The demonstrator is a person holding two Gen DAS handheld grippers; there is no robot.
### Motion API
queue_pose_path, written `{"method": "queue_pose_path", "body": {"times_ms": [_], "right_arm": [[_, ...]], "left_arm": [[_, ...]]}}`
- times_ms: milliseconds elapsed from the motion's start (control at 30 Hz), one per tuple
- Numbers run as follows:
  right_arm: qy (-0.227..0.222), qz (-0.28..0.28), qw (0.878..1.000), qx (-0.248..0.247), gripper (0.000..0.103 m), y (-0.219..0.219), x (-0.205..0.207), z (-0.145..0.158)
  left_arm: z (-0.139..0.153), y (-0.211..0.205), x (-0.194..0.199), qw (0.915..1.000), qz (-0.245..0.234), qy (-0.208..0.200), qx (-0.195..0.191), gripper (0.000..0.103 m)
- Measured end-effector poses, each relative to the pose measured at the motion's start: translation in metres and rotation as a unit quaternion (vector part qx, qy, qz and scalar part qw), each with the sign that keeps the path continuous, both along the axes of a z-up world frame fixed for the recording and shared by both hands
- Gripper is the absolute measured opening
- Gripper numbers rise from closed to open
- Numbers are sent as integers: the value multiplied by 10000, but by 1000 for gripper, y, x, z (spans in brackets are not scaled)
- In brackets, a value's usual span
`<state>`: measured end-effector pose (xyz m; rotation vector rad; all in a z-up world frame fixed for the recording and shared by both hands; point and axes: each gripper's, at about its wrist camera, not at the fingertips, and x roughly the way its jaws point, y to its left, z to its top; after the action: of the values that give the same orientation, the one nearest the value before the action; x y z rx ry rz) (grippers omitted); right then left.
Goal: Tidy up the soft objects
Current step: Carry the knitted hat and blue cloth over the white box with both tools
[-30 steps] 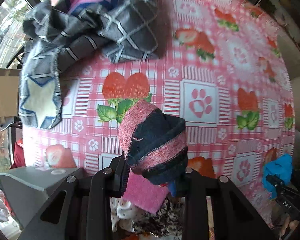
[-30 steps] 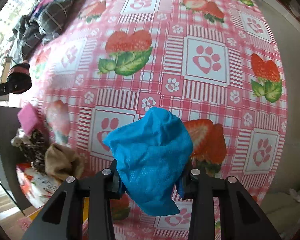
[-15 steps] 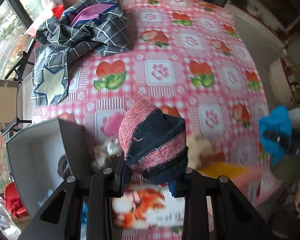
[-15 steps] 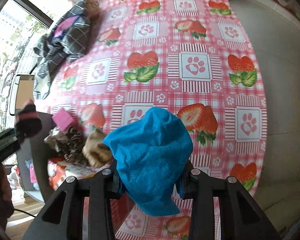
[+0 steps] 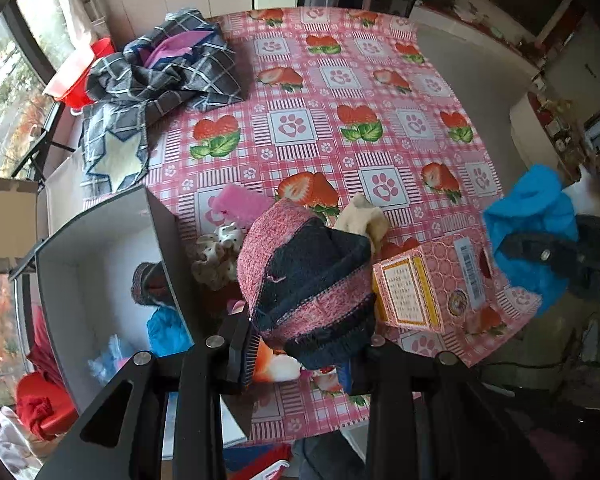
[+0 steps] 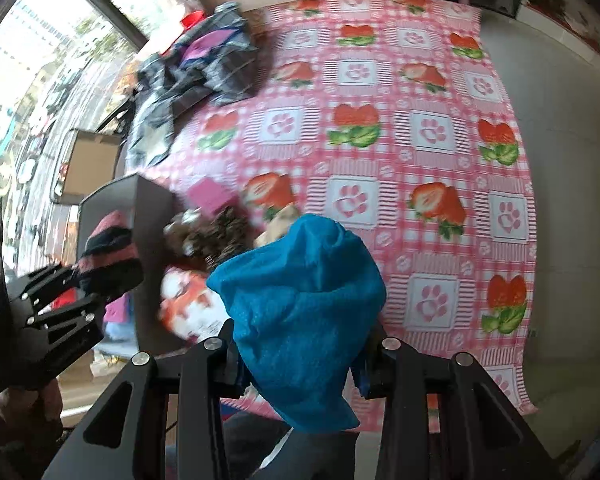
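Note:
My left gripper (image 5: 300,364) is shut on a pink and navy sock (image 5: 304,276), held high above the table's near edge beside a grey box (image 5: 100,256). The box holds a dark sock and blue cloth (image 5: 166,328). My right gripper (image 6: 298,364) is shut on a blue cloth (image 6: 300,304), also held high; it shows at the right in the left wrist view (image 5: 532,216). Loose soft items lie by the box: a pink cloth (image 5: 240,204), a spotted sock (image 5: 216,256), a beige sock (image 5: 364,216).
The table has a pink strawberry tablecloth (image 5: 340,120). A grey plaid garment (image 5: 160,80) is heaped at the far left. A pink carton (image 5: 432,280) lies near the front edge. A cardboard box (image 6: 90,160) and red tubs (image 5: 76,76) stand off the table's left.
Both grippers have risen and pulled back from the table with their loads still held. The grey box, the carton and the loose socks have come into view.

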<state>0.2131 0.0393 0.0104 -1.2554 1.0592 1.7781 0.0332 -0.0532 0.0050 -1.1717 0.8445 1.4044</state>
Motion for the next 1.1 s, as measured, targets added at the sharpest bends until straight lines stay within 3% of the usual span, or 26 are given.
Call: {"method": "queue_pose_path", "body": {"times_ms": [333, 667, 1100], "right_arm": [[109, 814, 9965, 149, 39, -33, -70, 18], [125, 1663, 9857, 228, 39, -59, -135, 25], [88, 2269, 9735, 256, 39, -86, -176, 27]], "left_arm": [[19, -47, -42, 9977, 638, 7, 247, 34], [21, -103, -93, 9871, 1570, -43, 316, 34], [20, -144, -120, 9764, 2131, -74, 343, 34]]}}
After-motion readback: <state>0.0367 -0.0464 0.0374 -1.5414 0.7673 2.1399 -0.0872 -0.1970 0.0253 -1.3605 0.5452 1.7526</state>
